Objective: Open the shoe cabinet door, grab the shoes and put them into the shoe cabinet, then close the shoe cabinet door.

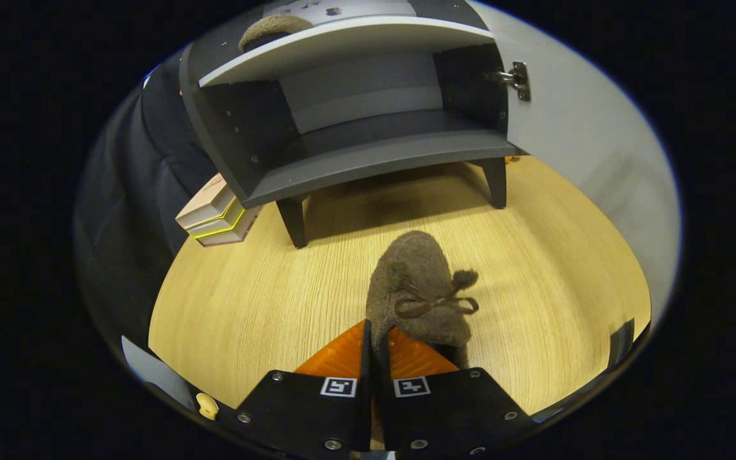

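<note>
Holding one brown felt shoe (422,291) by its rear edge, the claw (375,348) has its two fingers drawn almost together, a thin fold of the shoe's collar pinched between them; both fingers appear to press on it.

- Shoe: lies just ahead of the fingers at 12 o'clock, leaning slightly to 1 o'clock. Long axis runs straight away from the claw, heel at the fingers, rounded toe toward the cabinet. A bow with a small pompom sits on its upper. Whether it is lifted clear of the wooden floor (246,300) cannot be told.
- Cabinet (368,160): beyond the shoe at 12 o'clock, standing on short legs. Its door (585,147) is swung open at 1 to 2 o'clock, hinge showing. The lower compartment faces the claw, bare.
- Second brown shoe (272,29): on the upper level of the cabinet, at 11 o'clock.
- Books (218,220): stacked at 10 o'clock, beside the cabinet's left leg.

Judgement: the carry runs forward, toe first, along the shoe's own axis into the lower compartment.
</note>
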Available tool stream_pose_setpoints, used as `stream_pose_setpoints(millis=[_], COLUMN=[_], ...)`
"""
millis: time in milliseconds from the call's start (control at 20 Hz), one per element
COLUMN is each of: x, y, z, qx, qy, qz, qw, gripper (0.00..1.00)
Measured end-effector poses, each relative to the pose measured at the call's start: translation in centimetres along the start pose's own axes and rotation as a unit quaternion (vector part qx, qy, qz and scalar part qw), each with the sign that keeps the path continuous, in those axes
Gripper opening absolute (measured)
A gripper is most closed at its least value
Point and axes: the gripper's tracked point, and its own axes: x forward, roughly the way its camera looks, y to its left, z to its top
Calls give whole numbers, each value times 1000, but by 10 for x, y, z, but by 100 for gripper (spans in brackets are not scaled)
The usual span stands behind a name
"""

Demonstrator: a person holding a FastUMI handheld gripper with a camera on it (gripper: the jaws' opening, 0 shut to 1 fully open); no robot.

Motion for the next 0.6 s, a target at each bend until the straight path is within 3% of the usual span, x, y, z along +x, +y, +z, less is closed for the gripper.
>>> stream_pose_setpoints(millis=[600], x=[-82], y=[8], z=[50], qx=[6], qy=[-68], qz=[19], qw=[998], gripper=[7])
